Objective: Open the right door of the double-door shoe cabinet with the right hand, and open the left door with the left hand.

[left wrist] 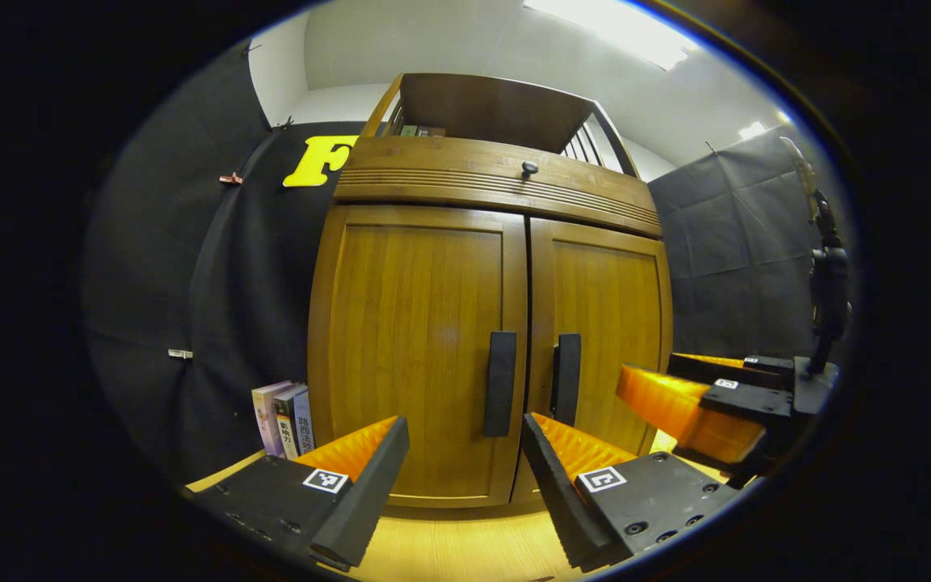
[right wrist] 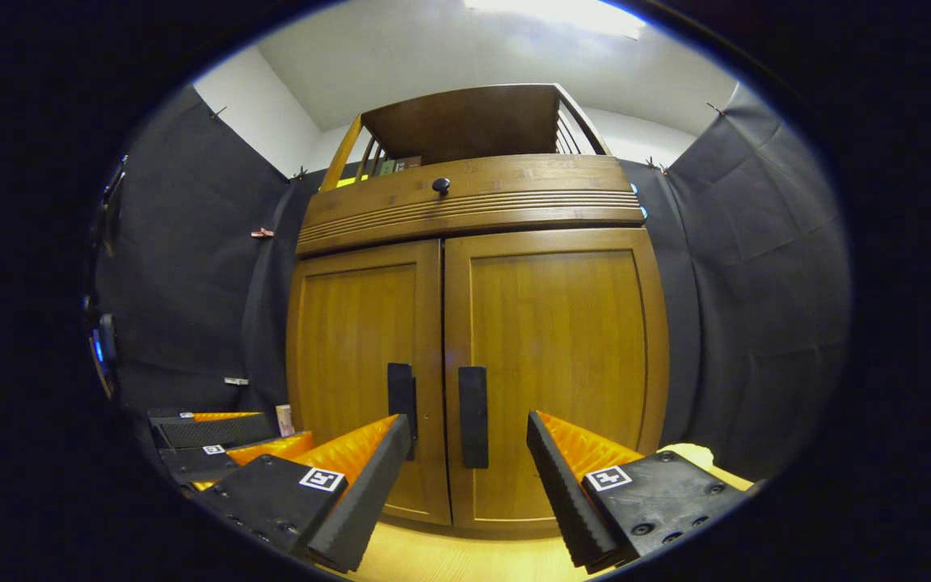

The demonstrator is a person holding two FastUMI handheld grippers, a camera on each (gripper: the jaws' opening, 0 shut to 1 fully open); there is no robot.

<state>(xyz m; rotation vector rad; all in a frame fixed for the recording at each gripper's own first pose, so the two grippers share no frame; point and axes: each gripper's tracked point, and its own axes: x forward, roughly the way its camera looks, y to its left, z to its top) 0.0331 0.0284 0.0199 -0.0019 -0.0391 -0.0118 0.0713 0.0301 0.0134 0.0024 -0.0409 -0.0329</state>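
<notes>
Straight ahead of both claws: shoe cabinet (right wrist: pixel 473 356), both doors shut, nothing opened yet. Right gripper (right wrist: pixel 468 461) spread wide, gripping nothing, aimed square at the right door's handle (right wrist: pixel 473 416). Handle a dark bar standing upright near the centre seam, framed between the two fingers but some way beyond the tips. Looked like a push forward needed, then closing across the bar's width, since its long axis ran up and down. Left gripper (left wrist: pixel 464 461) also wide open and empty, lined up with the left door's handle (left wrist: pixel 501 383), same upright bar, just beside the seam. Right claw closer to its own handle than the left one to that same handle, guessing from the left gripper view, where it sat off to the side by the right door (left wrist: pixel 607 323). Books (left wrist: pixel 284 418) standing left of the cabinet, well out of the way.
</notes>
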